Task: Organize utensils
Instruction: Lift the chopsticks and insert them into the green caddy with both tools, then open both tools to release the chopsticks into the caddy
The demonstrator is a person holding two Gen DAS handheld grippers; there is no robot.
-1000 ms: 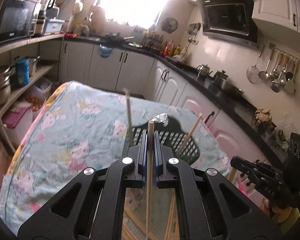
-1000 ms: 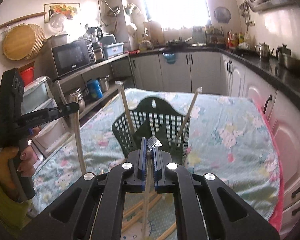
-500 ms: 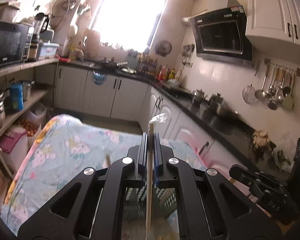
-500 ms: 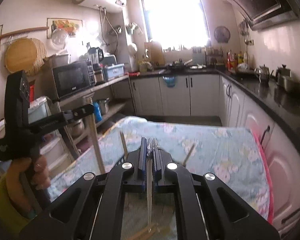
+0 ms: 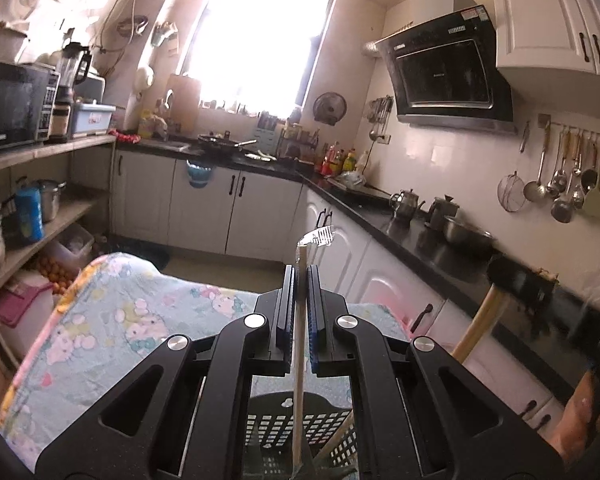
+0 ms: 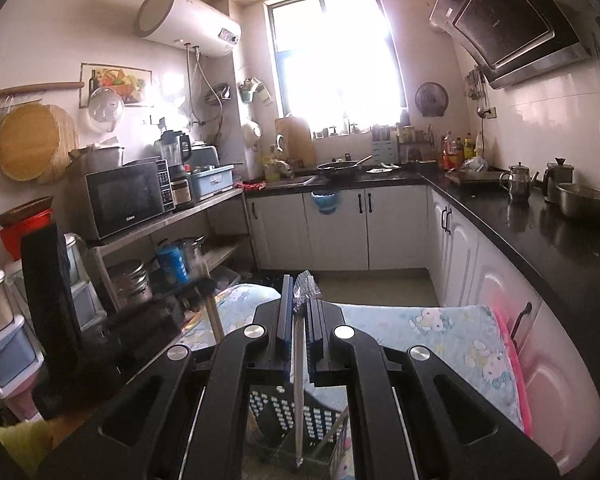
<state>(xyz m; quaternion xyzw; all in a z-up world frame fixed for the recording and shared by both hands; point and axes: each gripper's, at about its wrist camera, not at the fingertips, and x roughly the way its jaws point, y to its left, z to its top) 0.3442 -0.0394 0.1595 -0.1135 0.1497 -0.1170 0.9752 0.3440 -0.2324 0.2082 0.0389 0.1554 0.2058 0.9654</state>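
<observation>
- Our left gripper had its jaws pinched nearly together on a chopstick, the stick standing upright between the pads with a scrap of clear wrapper at its 12 o'clock tip.
- Our right gripper was clamped the same way on a second chopstick, also upright, crinkled wrapper poking out above the pads.
- We judged the upright hold deliberate: a stick kept vertical with its lower end free can drop straight into a holder without catching on the rim.
- The basket, a dark perforated plastic one, sat at 6 o'clock under both grippers; each stick's lower end hung over its mouth or just inside it, we could not tell which.
- Inside the basket we could make out at least one other pale stick leaning toward 4 o'clock in both wrist views; anything deeper was hidden by the gripper bodies.
- The basket stood on a table covered in a pale cartoon-print cloth.
- In the left view the right gripper showed at 3 o'clock as a blurred dark shape with its stick angled below it.
- In the right view the left gripper sat at 9 o'clock.
- Counters with kettles and a steel bowl ran along 2 to 3 o'clock, well apart from the basket.
</observation>
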